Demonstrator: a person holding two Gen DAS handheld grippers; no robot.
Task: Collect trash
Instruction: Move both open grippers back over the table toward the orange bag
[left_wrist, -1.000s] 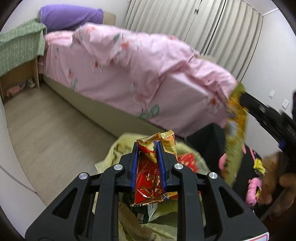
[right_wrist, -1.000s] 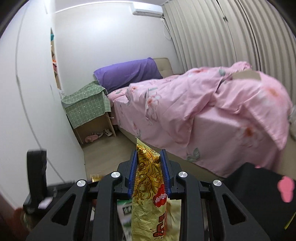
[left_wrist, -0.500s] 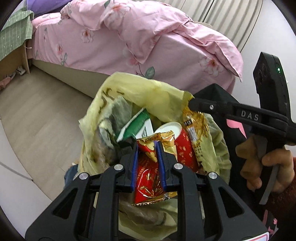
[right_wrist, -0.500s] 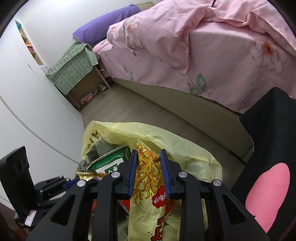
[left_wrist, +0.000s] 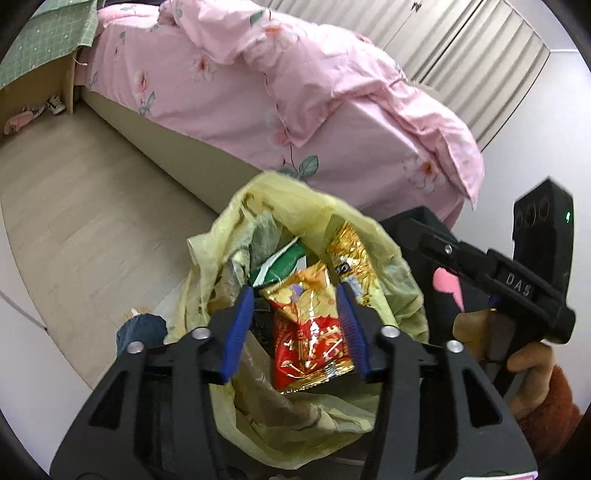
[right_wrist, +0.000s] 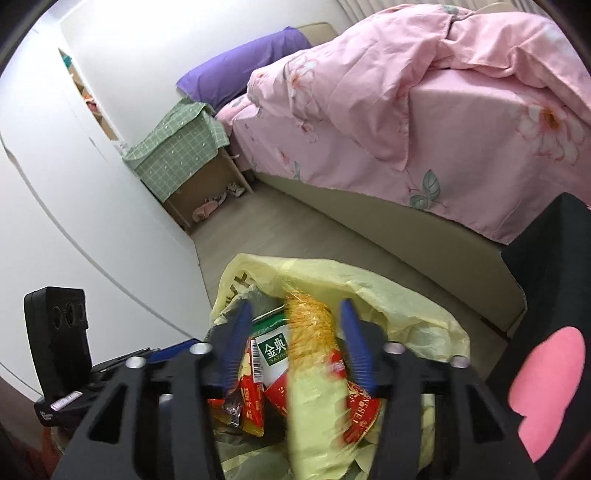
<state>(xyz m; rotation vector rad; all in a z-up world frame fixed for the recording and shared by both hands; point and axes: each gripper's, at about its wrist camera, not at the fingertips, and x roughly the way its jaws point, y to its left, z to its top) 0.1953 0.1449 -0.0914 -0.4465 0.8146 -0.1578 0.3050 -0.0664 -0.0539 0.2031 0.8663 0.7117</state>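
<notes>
A yellow plastic trash bag (left_wrist: 295, 199) stands open on the floor, also in the right wrist view (right_wrist: 388, 291). My left gripper (left_wrist: 294, 291) is open right above its mouth; a red and gold snack wrapper (left_wrist: 310, 328) sits loose between the fingers. My right gripper (right_wrist: 293, 308) is open above the same bag; a yellow noodle-snack packet (right_wrist: 314, 376), blurred, drops between its fingers. A green and white carton (right_wrist: 271, 350) and other wrappers lie inside the bag.
A bed with a pink floral duvet (left_wrist: 295, 92) runs behind the bag. A black case with pink shapes (right_wrist: 550, 332) stands at the right. A nightstand under a green checked cloth (right_wrist: 177, 155) is by the white wall. The floor is pale wood.
Both grippers moved down over the bag and then opened. The red wrapper and the yellow packet are let go and falling into the bag.
</notes>
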